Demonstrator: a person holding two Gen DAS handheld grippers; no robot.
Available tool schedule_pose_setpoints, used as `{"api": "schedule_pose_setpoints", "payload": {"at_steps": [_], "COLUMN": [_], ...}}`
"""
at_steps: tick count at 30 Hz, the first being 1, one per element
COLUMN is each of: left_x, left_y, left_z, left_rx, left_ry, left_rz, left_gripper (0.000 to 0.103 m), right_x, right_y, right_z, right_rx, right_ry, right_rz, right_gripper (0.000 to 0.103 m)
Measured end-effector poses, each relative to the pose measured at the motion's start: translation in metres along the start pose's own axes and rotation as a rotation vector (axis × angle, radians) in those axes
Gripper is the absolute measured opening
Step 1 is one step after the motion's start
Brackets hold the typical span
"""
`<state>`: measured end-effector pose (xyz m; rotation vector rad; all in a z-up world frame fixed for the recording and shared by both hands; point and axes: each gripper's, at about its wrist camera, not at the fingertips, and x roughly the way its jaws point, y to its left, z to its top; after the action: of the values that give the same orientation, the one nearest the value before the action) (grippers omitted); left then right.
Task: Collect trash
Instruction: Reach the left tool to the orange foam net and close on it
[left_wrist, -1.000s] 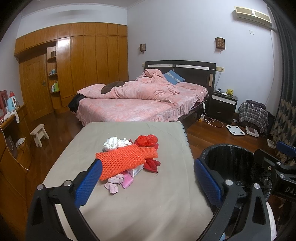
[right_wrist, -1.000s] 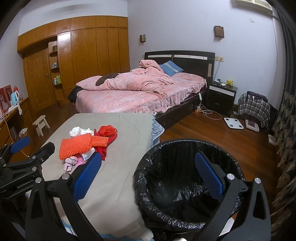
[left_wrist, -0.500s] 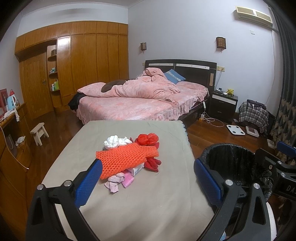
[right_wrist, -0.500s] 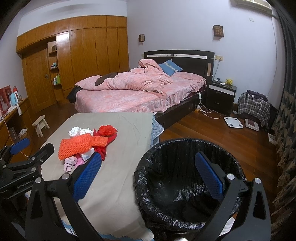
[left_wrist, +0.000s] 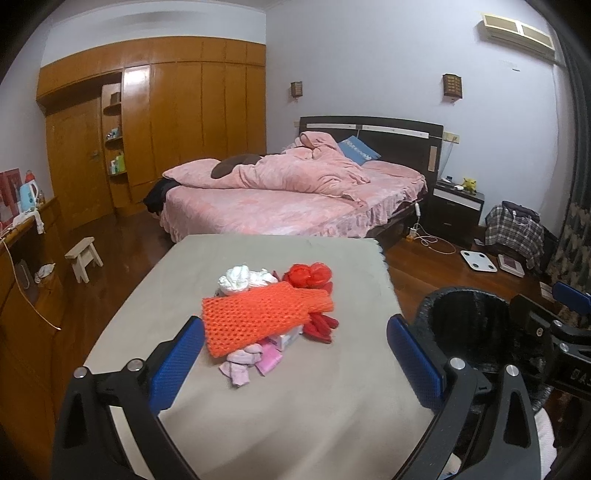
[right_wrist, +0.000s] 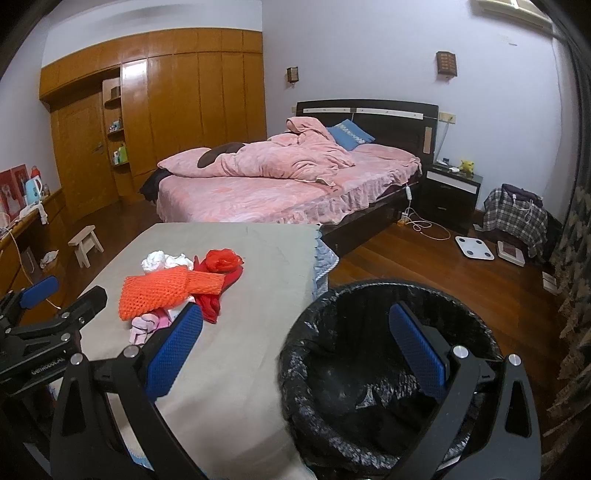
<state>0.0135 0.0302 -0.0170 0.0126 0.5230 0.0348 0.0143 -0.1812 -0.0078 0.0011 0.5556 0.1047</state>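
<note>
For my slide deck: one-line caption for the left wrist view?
Open left claw hovers before a trash pile topped by orange mesh on the table, bin at right.

Right gripper (right_wrist: 295, 350) over bin (right_wrist: 306, 332) (black-lined), jaws apart

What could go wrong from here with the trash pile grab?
1. The orange foam net lies over the pink wrappers and red netting; one pinch by the left gripper may snag several, dropping some.
2. The lined trash bin sits off the table edge; drops may hit the floor.
</note>
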Motion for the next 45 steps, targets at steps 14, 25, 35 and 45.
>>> {"api": "schedule_pose_setpoints", "payload": {"at_steps": [14, 25, 35, 45], "left_x": [0.055, 0.111, 0.168, 0.179], "left_y": [0.087, 0.094, 0.081, 0.072], "left_z": [-0.009, -0.013, -0.019, -0.029], "left_rx": [-0.041, -0.067, -0.065, -0.048], "left_ry": [0.018, 0.053, 0.138, 0.172], "left_rz": [0.205, 0.131, 0.077, 0.013], "left_gripper": [0.097, 0.097, 0.097, 0.059], "right_x": [0.096, 0.162, 0.189, 0.197], "right_y": [0.054, 0.078, 0.075, 0.082], "right_z": [0.018, 0.014, 0.011, 0.002], "right_rx": [-0.059, -0.102, -0.118, -0.134], "right_ry": [0.045, 0.095, 0.113, 0.128], "right_rz": [0.101, 0.093, 0.073, 0.078], "right_gripper": [0.098, 0.098, 0.098, 0.098]}}
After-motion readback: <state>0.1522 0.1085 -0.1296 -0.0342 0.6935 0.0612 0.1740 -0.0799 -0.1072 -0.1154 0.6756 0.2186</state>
